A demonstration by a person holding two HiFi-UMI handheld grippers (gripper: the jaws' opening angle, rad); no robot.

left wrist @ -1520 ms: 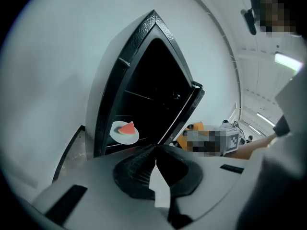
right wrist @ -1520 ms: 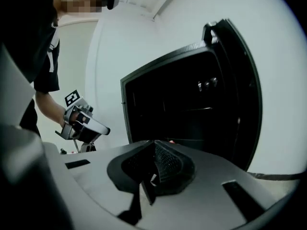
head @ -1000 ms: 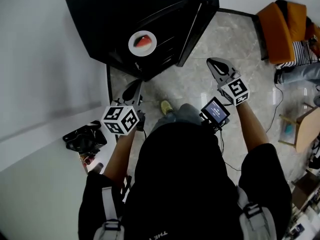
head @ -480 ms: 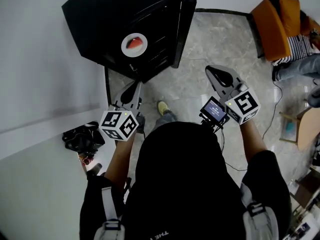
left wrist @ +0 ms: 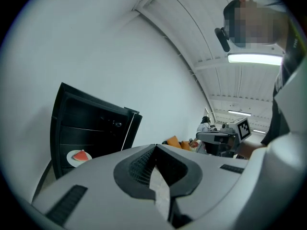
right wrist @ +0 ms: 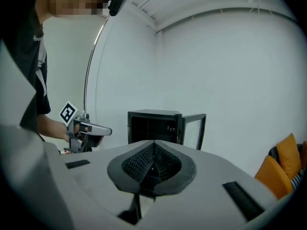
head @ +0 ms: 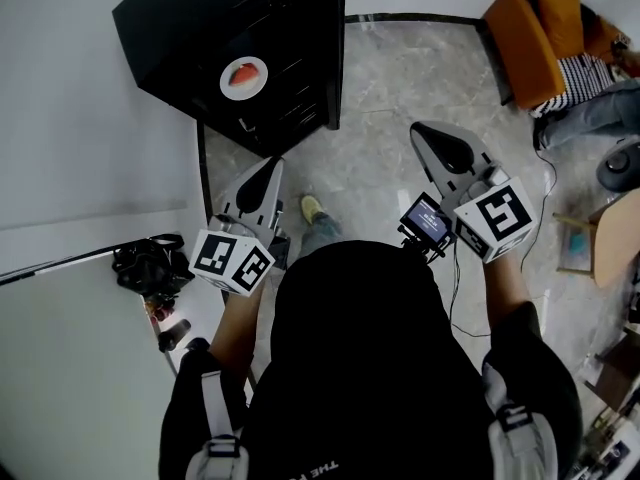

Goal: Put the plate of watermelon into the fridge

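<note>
head view: the plate of watermelon (head: pixel 244 77) is sitting on a shelf inside the black fridge (head: pixel 175 28), whose door (head: pixel 335 53) is standing open. the left gripper (head: pixel 268 171) and right gripper (head: pixel 432 138) are hovering over the floor, well apart from it.

left gripper view: the jaws are pressing together with nothing between them; the plate is lying low, near the fridge's left wall.

right gripper view: its jaws are also meeting, empty.

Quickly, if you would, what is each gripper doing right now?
Left gripper: closed, holding nothing.
Right gripper: closed, holding nothing.
</note>
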